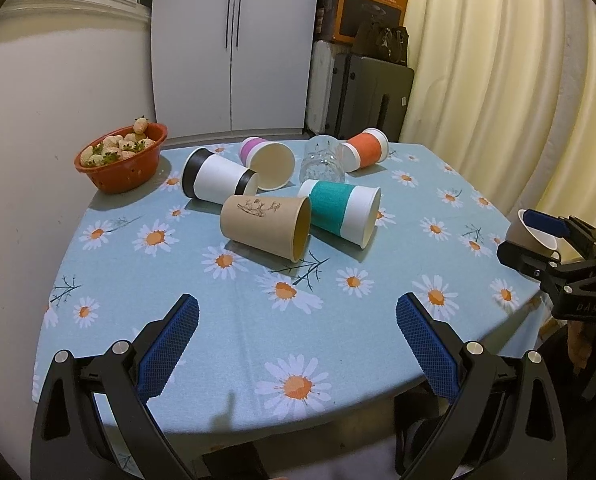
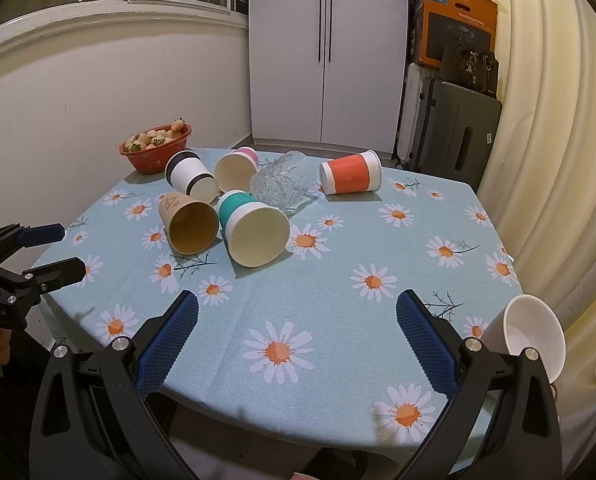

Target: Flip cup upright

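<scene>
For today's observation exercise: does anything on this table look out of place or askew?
Yes. Every cup lies tipped on its side: the brown cup, teal cup, black-banded cup, pink cup and orange cup. The glass mug lies toppled among them.

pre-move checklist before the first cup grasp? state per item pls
1. Left gripper open, nothing between the pads: ok.
2. Right gripper open and empty: ok.
3. Any cup already upright: not ok. The kraft cup, teal cup, black-banded cup, pink cup and orange cup all lie on their sides.
4. Free approach to the nearest cups: ok. The kraft and teal cup mouths face the grippers with bare tablecloth in front.
5. Neighbours apart: not ok. The glass lies tight behind the teal cup; whether they touch, cannot tell.
6. White cup at the table's right edge, tilted: support cannot tell.
</scene>
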Tool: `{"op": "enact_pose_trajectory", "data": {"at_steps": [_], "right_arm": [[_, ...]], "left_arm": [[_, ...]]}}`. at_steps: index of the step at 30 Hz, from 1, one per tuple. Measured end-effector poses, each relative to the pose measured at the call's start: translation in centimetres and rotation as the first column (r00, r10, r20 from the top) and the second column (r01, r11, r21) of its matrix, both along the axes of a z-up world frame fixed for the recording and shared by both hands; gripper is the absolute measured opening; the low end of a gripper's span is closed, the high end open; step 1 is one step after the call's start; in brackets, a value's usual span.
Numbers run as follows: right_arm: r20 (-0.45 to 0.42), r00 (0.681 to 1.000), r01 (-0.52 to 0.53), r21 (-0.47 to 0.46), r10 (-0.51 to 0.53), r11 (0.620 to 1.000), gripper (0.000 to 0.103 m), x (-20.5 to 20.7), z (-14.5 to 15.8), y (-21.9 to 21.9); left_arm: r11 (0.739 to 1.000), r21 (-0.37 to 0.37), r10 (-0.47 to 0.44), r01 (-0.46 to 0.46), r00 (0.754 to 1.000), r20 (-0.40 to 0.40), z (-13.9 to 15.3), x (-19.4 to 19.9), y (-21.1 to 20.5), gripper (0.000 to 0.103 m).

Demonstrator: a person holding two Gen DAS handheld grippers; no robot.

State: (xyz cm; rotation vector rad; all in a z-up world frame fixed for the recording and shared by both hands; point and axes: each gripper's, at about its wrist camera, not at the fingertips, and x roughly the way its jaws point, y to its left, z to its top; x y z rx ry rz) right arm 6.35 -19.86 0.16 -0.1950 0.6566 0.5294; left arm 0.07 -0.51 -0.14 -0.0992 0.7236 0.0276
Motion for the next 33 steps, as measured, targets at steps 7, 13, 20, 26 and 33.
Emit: {"op": "enact_pose_trajectory", "data": {"at_steps": [7, 13, 20, 26, 33], "right_arm": [[0.002, 1.0, -0.005, -0.006, 0.005, 1.0, 0.099, -0.08, -0.14, 0.07], [0.0, 1.0, -0.005, -0.011, 0.005, 1.0, 0.099, -0.1, -0.27, 0.19], [-0.002, 1.0, -0.009, -0.015, 0.009, 1.0, 0.099, -0.09, -0.36, 0.21], [-0.004, 1.0, -0.01, -0.02, 0.01, 1.0, 0.099, -0.07, -0.43, 0.39], [-0.005, 1.0, -0.013, -0.022, 0.013, 1.0, 0.099, -0.08, -0.52, 0.58]], "left_arm": [[1.0, 0.009, -0.002, 0.002, 1.0, -0.008, -0.37, 0.03, -0.23, 0.097], [1.0, 0.008, -0.002, 0.002, 1.0, -0.008, -0.37, 0.01, -0.27, 0.097], [1.0, 0.007, 0.004, -0.004, 1.0, -0.007, -0.22, -0.07, -0.22, 0.097], [1.0, 0.006, 0.004, -0.004, 1.0, -0.007, -0.15, -0.12, -0.25, 0.097], [1.0, 0.007, 0.007, -0.007, 1.0, -0.004, -0.17, -0.13, -0.23, 0.097]]}}
